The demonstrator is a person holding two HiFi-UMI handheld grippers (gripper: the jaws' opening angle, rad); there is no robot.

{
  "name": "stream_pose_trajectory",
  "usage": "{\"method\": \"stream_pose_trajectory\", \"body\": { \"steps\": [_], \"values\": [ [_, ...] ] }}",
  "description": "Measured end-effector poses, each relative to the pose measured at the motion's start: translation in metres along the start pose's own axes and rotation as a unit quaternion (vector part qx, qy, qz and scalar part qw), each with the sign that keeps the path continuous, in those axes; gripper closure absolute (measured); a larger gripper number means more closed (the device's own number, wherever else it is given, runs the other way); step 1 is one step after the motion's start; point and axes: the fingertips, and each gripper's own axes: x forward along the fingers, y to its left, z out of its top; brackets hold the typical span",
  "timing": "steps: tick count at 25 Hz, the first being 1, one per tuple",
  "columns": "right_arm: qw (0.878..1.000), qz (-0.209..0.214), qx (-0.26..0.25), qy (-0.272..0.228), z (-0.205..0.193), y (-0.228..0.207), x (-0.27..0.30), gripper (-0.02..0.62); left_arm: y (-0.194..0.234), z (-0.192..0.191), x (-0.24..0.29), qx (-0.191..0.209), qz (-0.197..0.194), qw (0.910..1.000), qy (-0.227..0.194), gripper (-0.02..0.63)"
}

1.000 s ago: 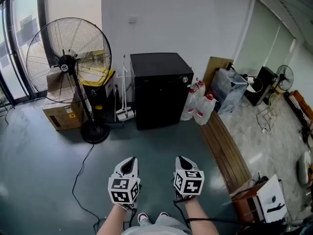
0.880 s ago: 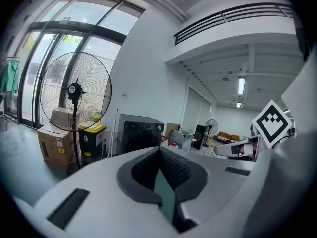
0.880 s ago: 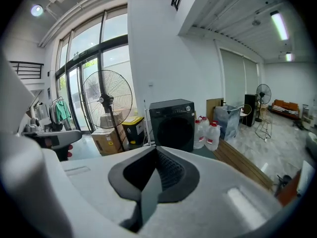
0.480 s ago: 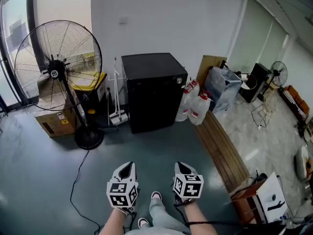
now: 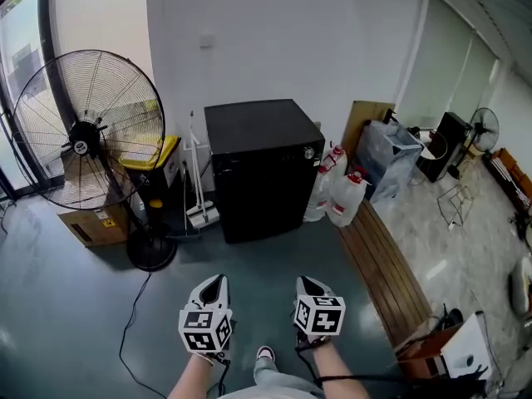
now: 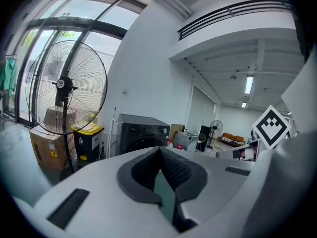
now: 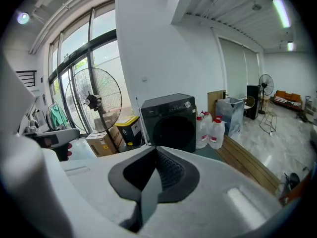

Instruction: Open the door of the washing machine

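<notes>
- Washing machine — black front-loader, backed against the white wall. Its round door sits flush w/ the front, closed.
- Left gripper is out in front of the machine and well apart from it, w/ bare teal floor between. Jaws are pressed together, nothing betw. them.
- Right gripper is also in front of the machine, beside the left one and about as far off. It points at the machine's front — jaws clenched, nothing in them.
- Neither gripper touches the machine or its door.
- A big pedestal fan stands left of the machine, w/ a cardboard box by its pole, further left again.
- A black bin w/ a yellow lid sits betw. the fan and the machine.
- A white mop or broom leans just beside the machine's left side; can't tell which.
- White jugs w/ red caps stand on the floor just right of the machine.
- A clear plastic crate is further right of the machine, past the jugs, and a brown board leans on the wall behind it.
- A wooden strip runs along the floor right of the machine, from the jugs toward the near side.
- A black cable trails over the floor left of the machine, from the fan's base toward the near side.
- A person's shoe shows on the floor in front of the machine, betw. the two grippers.
</notes>
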Motion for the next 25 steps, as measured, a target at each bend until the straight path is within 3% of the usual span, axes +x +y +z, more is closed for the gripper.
{"method": "stream_pose_trajectory", "body": {
  "steps": [13, 18, 25],
  "values": [
    [1.0, 0.021, -0.005, 0.013, 0.065, -0.058, 0.09, 0.591, -0.005, 0.034, 0.107, 0.01, 0.02, 0.9997, 0.009, 0.607],
    [0.999, 0.031, 0.019, 0.013, 0.073, -0.067, 0.107, 0.591, -0.001, 0.035, 0.129, 0.009, 0.023, 0.9995, 0.019, 0.607],
    [0.999, 0.01, 0.039, 0.026, 0.077, -0.09, 0.145, 0.591, 0.017, 0.031, 0.167, 0.011, 0.022, 0.9991, 0.034, 0.607]
  ]
}}
